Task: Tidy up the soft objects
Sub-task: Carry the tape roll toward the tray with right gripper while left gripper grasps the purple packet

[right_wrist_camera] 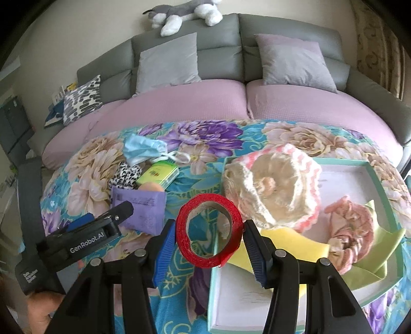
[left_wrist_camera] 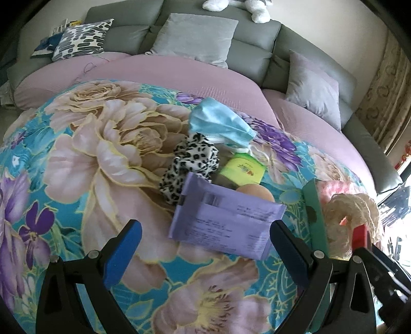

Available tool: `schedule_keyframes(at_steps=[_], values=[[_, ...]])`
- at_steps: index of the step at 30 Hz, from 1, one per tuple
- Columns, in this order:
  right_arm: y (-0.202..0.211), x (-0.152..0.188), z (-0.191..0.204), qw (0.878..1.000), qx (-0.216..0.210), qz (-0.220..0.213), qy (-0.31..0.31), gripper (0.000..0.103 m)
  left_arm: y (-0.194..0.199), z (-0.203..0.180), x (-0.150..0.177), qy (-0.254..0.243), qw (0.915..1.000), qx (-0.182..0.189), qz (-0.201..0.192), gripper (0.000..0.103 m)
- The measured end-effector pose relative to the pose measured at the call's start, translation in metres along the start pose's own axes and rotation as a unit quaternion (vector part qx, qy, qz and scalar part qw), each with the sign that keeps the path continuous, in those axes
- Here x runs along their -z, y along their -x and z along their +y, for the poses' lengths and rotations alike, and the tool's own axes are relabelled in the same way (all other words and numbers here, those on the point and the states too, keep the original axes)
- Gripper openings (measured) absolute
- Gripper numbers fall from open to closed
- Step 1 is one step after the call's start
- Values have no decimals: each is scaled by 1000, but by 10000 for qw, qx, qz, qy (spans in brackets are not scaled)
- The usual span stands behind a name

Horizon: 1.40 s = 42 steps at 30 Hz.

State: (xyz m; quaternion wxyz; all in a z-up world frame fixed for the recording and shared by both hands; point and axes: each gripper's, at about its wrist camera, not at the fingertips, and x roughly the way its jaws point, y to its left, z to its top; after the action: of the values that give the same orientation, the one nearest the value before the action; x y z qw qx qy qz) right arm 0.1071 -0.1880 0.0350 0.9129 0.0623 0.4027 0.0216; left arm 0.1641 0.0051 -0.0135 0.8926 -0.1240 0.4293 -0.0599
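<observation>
My right gripper (right_wrist_camera: 209, 239) is shut on a red ribbon roll (right_wrist_camera: 209, 232), held above the near left edge of a teal-rimmed white tray (right_wrist_camera: 380, 185). The tray holds a cream crocheted piece (right_wrist_camera: 272, 190), a pink knit piece (right_wrist_camera: 352, 228) and a yellow cloth (right_wrist_camera: 287, 246). My left gripper (left_wrist_camera: 205, 246) is open over a purple packet (left_wrist_camera: 226, 223) without touching it. Behind the packet lie a beige sponge (left_wrist_camera: 255, 192), a green packet (left_wrist_camera: 242, 169), a leopard-print scrunchie (left_wrist_camera: 190, 164) and a blue face mask (left_wrist_camera: 218, 123).
Everything lies on a floral blanket (left_wrist_camera: 102, 154) over a table in front of a grey sofa (right_wrist_camera: 218, 51) with pink seat covers, grey cushions and a plush dog (right_wrist_camera: 185, 12) on top. The left gripper's body (right_wrist_camera: 84, 239) shows left of the roll in the right wrist view.
</observation>
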Motion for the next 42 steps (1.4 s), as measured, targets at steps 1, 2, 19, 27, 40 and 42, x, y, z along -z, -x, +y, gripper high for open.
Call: schedule_keyframes(at_steps=[1,2,19,27,40,42], values=[[2,-1,-2,10000,12,-25,-26,56,-1,-2,0,-48,10000,6,-2,100],[3,-1,-4,10000,19,-39,-44,56,-2,-4,0,-93,10000,4,1,100],[0,1,-8,9999,-65,39,-125,56,-36,-30,4,-761,9960,-409,216,100],[-1,2,-8,9999,-78,53,-142,56,-42,-34,6,-852,9950,-469,230,100],[-3,2,-9,9998,-82,96,-159,56,-26,-36,7,-832,9955,-147,430,46],[-3,2,-9,9998,-82,94,-154,56,-22,-35,8,-835,9955,-145,430,36]])
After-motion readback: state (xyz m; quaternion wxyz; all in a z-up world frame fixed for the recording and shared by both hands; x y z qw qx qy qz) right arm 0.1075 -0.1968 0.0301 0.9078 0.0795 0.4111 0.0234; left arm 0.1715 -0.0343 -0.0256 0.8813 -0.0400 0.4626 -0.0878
